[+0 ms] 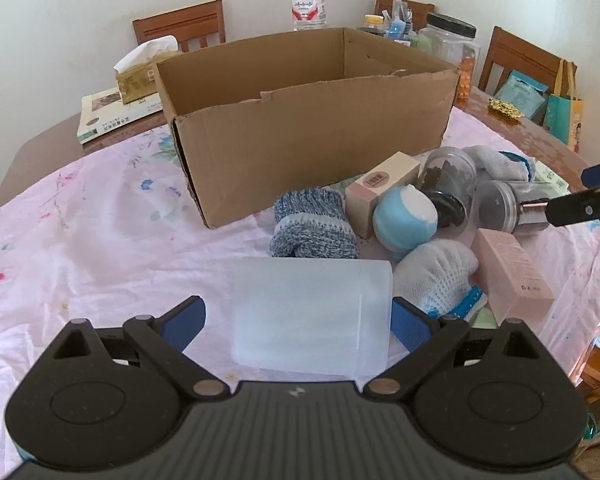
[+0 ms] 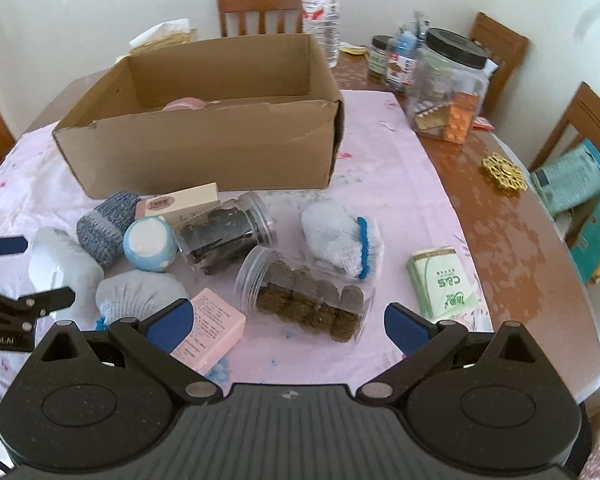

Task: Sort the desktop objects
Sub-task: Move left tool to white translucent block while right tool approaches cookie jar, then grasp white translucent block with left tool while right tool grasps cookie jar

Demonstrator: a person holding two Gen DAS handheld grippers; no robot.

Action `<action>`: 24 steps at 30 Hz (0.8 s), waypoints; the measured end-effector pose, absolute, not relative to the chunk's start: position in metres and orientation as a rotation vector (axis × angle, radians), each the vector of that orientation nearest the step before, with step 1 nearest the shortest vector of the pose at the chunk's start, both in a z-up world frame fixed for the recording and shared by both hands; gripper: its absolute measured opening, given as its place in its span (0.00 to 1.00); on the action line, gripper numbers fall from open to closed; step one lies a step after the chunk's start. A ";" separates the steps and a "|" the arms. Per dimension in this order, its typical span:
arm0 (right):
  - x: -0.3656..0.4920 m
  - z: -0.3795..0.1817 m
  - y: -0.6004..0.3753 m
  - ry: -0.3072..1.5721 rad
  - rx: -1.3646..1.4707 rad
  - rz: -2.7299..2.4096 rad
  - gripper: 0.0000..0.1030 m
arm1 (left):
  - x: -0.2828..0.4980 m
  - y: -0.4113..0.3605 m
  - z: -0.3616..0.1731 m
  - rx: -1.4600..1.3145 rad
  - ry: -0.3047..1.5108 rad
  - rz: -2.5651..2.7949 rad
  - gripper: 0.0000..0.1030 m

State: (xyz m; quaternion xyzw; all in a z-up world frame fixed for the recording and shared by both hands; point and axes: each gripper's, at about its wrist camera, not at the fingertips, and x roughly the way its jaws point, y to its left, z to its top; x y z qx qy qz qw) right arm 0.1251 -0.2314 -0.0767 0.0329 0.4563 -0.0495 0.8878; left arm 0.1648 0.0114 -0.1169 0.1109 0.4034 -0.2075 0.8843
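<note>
Between the left gripper's [image 1: 300,320] jaws, a frosted translucent cup [image 1: 310,316], sideways.

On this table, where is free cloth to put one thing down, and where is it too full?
Free: the pink cloth left of the cardboard box, and the strip between the box's right end and the big black-lidded jar. Crowded: in front of the box, where socks, clear jars and small cartons lie packed together.

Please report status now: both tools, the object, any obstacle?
Left tool open around frosted cup. Right tool open, empty, above cookie jar. Cardboard box ahead, path free.
</note>
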 end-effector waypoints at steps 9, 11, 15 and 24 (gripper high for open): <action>0.149 -0.086 -0.238 0.947 0.115 -0.189 1.00 | 0.172 0.006 -0.125 0.236 0.840 -0.437 0.95; 0.153 -0.091 -0.237 0.951 0.116 -0.212 1.00 | 0.174 0.007 -0.127 0.230 0.841 -0.433 0.95; 0.161 -0.102 -0.235 0.967 0.124 -0.267 1.00 | 0.175 0.007 -0.128 0.209 0.849 -0.448 0.95; 0.159 -0.113 -0.239 0.990 0.101 -0.331 1.00 | 0.177 0.008 -0.131 0.227 0.862 -0.442 0.95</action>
